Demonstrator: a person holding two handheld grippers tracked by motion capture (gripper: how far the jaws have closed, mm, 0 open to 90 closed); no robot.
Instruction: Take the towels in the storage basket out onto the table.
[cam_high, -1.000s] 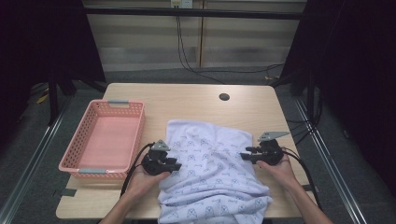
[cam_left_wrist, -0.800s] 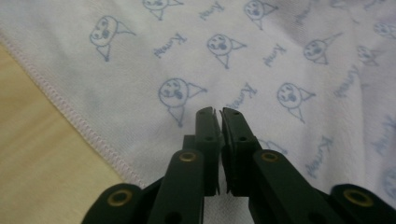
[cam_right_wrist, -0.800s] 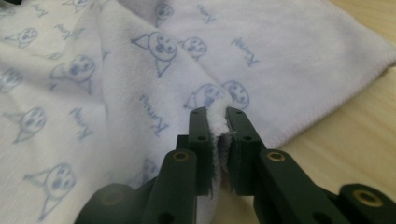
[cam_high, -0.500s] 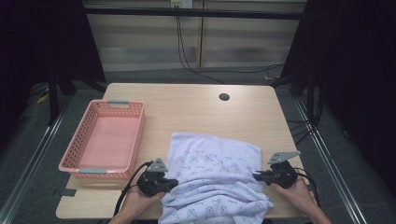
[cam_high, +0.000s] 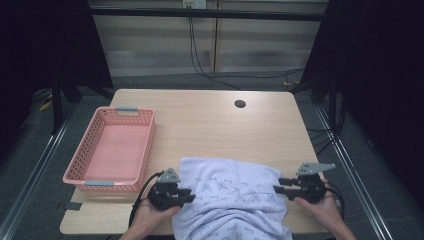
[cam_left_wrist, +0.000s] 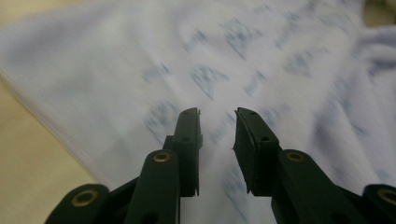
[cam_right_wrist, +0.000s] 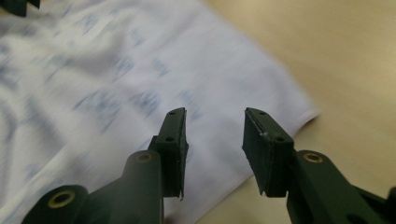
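A white cloth with a pale blue print (cam_high: 232, 192) lies across the near part of the wooden table (cam_high: 210, 125) and drapes over its front edge. My left gripper (cam_high: 186, 192) sits at the cloth's left edge and points right. Its jaws have just been opening. In the left gripper view the left gripper (cam_left_wrist: 218, 114) stands open over the cloth (cam_left_wrist: 233, 46), pinching nothing. My right gripper (cam_high: 278, 186) is at the cloth's right edge and points left. It has also just been opening. In the right gripper view the right gripper (cam_right_wrist: 212, 114) hovers open above the cloth's corner (cam_right_wrist: 93, 70).
A pink plastic basket (cam_high: 144, 145) stands on the table's left side, close to the left hand. A round cable hole (cam_high: 240, 104) is near the far edge. Bare wood lies beyond the cloth. Dark floor and rails surround the table.
Both hands drew back toward the front edge. The cloth came with them, so its far edge now lies nearer and more hangs off the front. The jaws now stand apart.
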